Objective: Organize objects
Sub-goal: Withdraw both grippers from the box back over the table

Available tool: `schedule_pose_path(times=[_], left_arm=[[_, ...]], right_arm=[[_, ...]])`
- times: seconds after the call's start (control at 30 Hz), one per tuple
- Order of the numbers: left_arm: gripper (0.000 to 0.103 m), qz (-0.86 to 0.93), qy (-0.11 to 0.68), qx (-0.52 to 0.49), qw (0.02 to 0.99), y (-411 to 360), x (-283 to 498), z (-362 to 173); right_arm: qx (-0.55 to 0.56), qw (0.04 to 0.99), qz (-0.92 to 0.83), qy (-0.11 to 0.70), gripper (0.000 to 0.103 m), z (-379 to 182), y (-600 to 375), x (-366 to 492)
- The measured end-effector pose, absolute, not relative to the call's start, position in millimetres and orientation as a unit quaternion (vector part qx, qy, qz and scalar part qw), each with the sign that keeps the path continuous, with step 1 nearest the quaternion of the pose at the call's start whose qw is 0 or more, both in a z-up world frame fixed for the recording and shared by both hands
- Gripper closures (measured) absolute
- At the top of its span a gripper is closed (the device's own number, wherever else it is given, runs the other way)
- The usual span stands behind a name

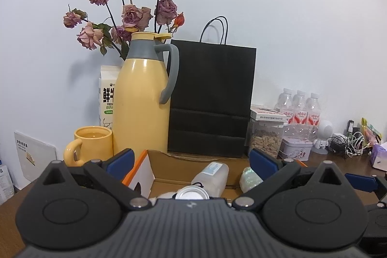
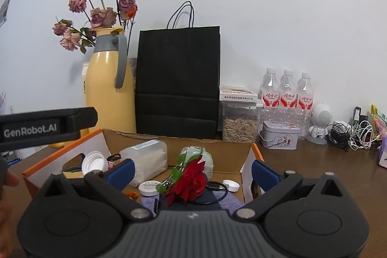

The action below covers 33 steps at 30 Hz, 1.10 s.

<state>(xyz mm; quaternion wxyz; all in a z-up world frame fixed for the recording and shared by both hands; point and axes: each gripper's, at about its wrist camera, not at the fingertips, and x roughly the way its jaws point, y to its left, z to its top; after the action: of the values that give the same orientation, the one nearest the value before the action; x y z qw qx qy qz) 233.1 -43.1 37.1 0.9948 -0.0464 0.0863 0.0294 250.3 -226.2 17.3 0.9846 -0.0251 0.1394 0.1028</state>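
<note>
Both grippers, left and right, stand wide open and empty above the box, which sits mid-tabletop before the bag. The rose lies inside, near the box's front. Recommend descending straight and closing on its stem, clear of the cable.

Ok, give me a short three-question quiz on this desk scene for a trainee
1. True or false: the red artificial rose lies inside the open cardboard box.
2. How many clear plastic water bottles stand by the wall?
3. What stands directly right of the yellow thermos jug? A) black paper bag B) white milk carton C) lilac tin

Key: 1 true; 2 three; 3 A.
</note>
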Motion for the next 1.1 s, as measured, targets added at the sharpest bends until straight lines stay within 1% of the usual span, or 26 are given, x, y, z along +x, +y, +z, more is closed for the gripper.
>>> schedule_pose_path(times=[0.37, 0.63, 1.1], left_arm=[[0.000, 0.004, 0.097, -0.039, 0.995, -35.8, 198.3, 31.5], [0.000, 0.001, 0.105, -0.018, 0.994, -29.6, 172.0, 21.5], [0.000, 0.016, 0.154, -0.016, 0.988, -5.4, 150.3, 1.0]], right_arm=[[-0.039, 0.980, 0.128, 0.144, 0.000, 10.6, -233.1, 217.1], [-0.042, 0.975, 0.146, 0.162, 0.000, 0.0, -240.1, 191.7], [-0.049, 0.963, 0.173, 0.201, 0.000, -15.9, -237.0, 173.2]])
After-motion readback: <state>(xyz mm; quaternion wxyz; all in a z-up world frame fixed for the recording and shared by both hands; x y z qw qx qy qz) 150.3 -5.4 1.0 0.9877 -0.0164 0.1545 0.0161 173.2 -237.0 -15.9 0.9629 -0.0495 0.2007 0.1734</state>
